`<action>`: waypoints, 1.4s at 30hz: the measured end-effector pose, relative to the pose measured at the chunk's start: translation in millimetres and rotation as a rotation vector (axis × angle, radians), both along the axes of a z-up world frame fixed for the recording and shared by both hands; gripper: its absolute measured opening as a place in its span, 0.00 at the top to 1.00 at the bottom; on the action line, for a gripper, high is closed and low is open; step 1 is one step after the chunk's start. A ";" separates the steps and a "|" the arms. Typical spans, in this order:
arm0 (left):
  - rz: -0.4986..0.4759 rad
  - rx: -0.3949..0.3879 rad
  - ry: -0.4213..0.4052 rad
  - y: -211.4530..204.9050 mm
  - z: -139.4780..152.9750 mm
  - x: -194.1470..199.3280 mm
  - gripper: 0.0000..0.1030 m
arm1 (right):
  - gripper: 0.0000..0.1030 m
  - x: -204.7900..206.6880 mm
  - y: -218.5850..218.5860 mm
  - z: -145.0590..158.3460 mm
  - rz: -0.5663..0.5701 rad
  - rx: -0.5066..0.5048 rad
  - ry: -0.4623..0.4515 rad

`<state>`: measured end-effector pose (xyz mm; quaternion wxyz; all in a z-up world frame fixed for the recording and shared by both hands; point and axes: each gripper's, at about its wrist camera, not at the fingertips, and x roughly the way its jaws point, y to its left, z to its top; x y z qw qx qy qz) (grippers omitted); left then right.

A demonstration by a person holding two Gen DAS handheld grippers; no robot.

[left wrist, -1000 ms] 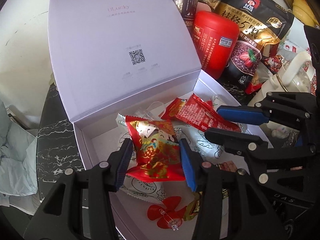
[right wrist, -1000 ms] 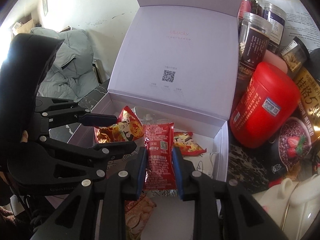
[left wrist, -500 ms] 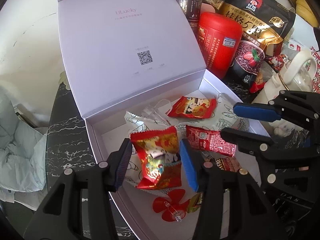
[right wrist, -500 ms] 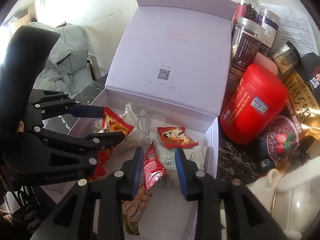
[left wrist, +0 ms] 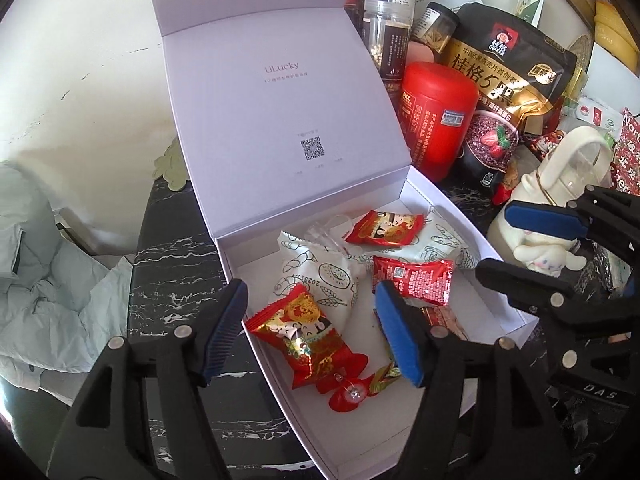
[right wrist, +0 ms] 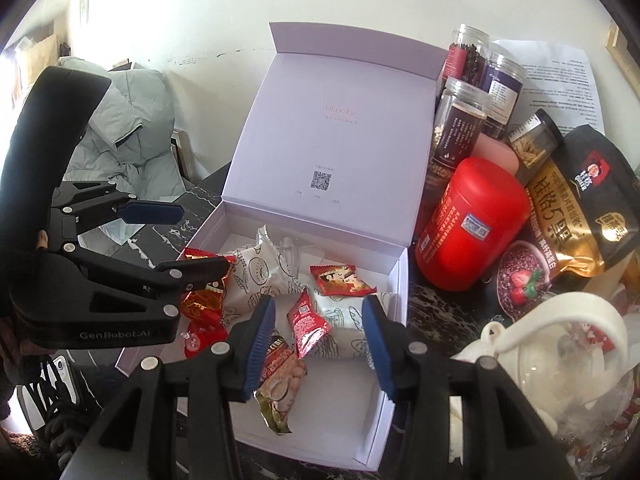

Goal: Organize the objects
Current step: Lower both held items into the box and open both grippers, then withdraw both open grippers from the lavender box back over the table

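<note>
Red packets are now lying loose in the box [left wrist: 504,304]: one packet [left wrist: 306,336] at lower centre under the left tool [left wrist: 312,334], another packet [right wrist: 306,322] beneath the right tool [right wrist: 320,344]. Both tools, clamped a second ago, are gaping wide and holding nothing, so two more items are looking stowed.

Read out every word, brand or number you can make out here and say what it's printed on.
"uLucky": inside the box lid, above a QR code.
"QUAKER" and "桂格5黑": black-and-gold oat bag.
"GenRobot.AI": body of the left gripper.
"DAS": body of the right gripper.
Red canister, jar labels, paper sheet and snack packets: print too small to read.
</note>
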<state>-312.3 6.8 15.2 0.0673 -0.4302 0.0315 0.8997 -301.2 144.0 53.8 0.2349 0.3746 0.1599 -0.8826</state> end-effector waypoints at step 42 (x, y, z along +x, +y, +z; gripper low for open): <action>0.172 -0.037 0.196 -4.2 95.4 151.8 0.04 | 0.09 142.7 49.3 96.9 -0.219 -0.064 0.186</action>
